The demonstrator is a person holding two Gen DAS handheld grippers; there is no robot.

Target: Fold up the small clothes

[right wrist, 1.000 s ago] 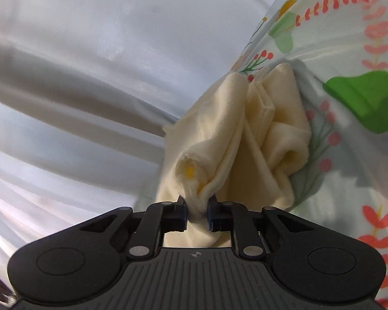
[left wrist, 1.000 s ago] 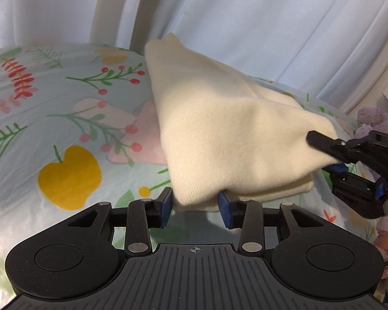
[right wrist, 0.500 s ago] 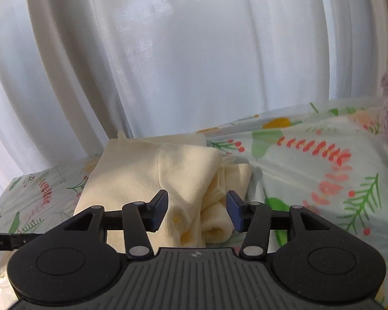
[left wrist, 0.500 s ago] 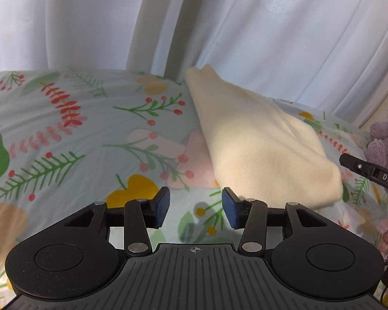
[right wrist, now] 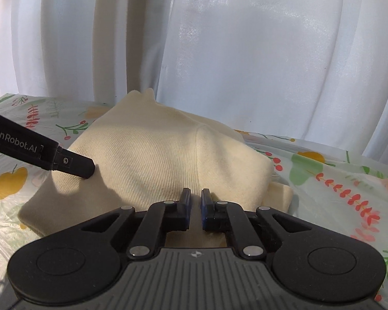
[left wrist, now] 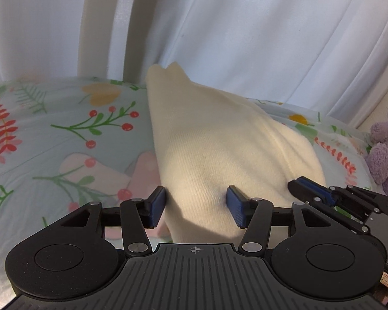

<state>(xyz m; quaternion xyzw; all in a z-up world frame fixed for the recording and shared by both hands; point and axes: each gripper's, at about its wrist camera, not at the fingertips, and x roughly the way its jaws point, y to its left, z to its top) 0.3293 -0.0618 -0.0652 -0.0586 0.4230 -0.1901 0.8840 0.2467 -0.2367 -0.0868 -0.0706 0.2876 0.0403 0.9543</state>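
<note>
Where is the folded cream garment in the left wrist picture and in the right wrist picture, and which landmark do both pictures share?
Left wrist view: the cream garment fills the centre and runs toward the curtain.
Right wrist view: the cream garment lies centre-left, above the camera's own jaws.
Shared landmark: the white curtain behind the garment's far tip, above the floral sheet.

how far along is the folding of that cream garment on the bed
Mostly done: the cream garment lies folded in a compact stack on the floral sheet. In hand: the left hand-held gripper is opening around its near edge; the right hand-held gripper is shut above it. Left: perhaps tidying the uneven right-hand layers.
</note>
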